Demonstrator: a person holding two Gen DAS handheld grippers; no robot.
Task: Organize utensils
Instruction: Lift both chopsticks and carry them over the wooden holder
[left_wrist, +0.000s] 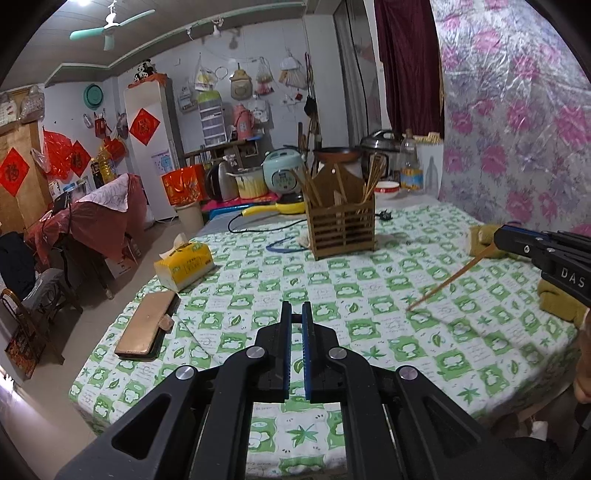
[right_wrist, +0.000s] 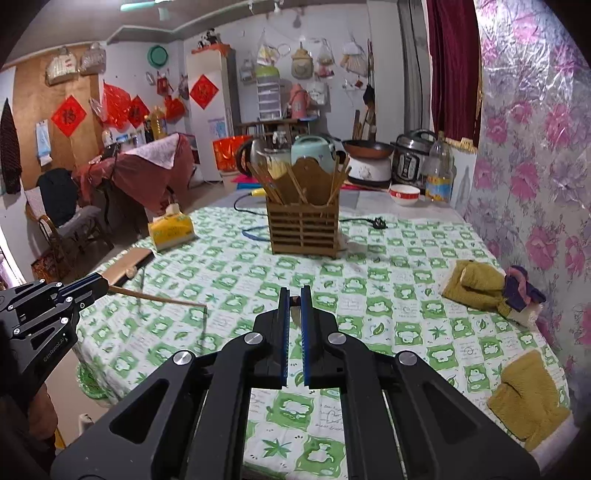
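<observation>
Left wrist view shows the right tongs (left_wrist: 496, 240) clamped on one end of a chopstick (left_wrist: 448, 277), which slants down to the left, its free tip low over the bench (left_wrist: 369, 295). Right wrist view shows the left tongs (right_wrist: 107, 286) likewise clamped on a chopstick (right_wrist: 159, 298), its long axis nearly level and its tip pointing right. Each stick is pinched at the end, probably so the free length can drop first into the holder (right_wrist: 303, 229), which stands well apart at mid-bench.
</observation>
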